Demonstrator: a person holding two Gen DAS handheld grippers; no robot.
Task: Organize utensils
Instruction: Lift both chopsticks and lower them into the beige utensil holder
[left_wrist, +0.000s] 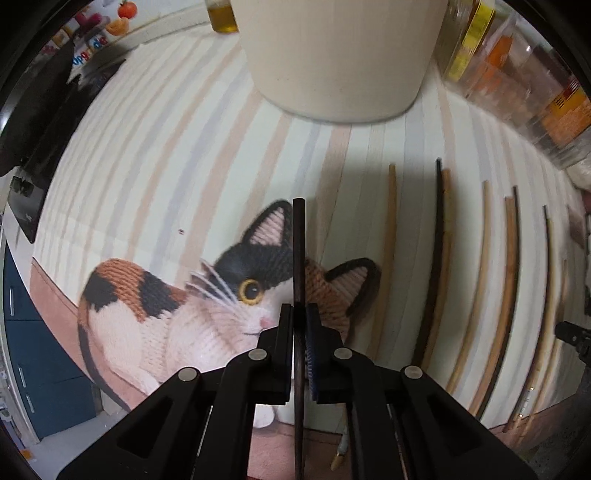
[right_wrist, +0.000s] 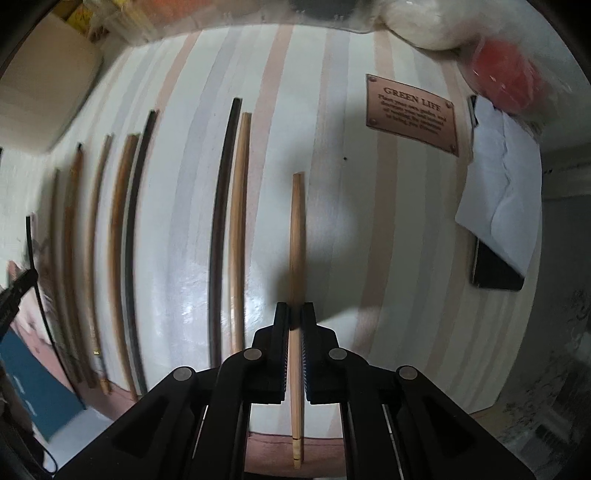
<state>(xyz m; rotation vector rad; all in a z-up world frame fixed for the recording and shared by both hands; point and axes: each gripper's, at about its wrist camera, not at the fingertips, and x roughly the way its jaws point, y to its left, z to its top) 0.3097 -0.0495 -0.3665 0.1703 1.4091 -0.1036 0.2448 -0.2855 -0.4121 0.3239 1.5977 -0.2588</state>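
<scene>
My left gripper (left_wrist: 299, 314) is shut on a dark brown chopstick (left_wrist: 298, 251) and holds it above the striped mat with a cat picture (left_wrist: 166, 302). My right gripper (right_wrist: 294, 314) is shut on a light wooden chopstick (right_wrist: 297, 236) over the same mat. Several more chopsticks, dark and light, lie side by side on the mat, to the right in the left wrist view (left_wrist: 480, 288) and to the left in the right wrist view (right_wrist: 221, 221). A cream cylindrical holder (left_wrist: 340, 55) stands at the far side of the mat.
Jars and spice containers (left_wrist: 517, 74) line the back right. A bottle of oil (left_wrist: 221, 16) stands behind the holder. A brown "Green Life" label (right_wrist: 412, 110) is on the mat. White paper over a dark object (right_wrist: 498, 206) lies at the right.
</scene>
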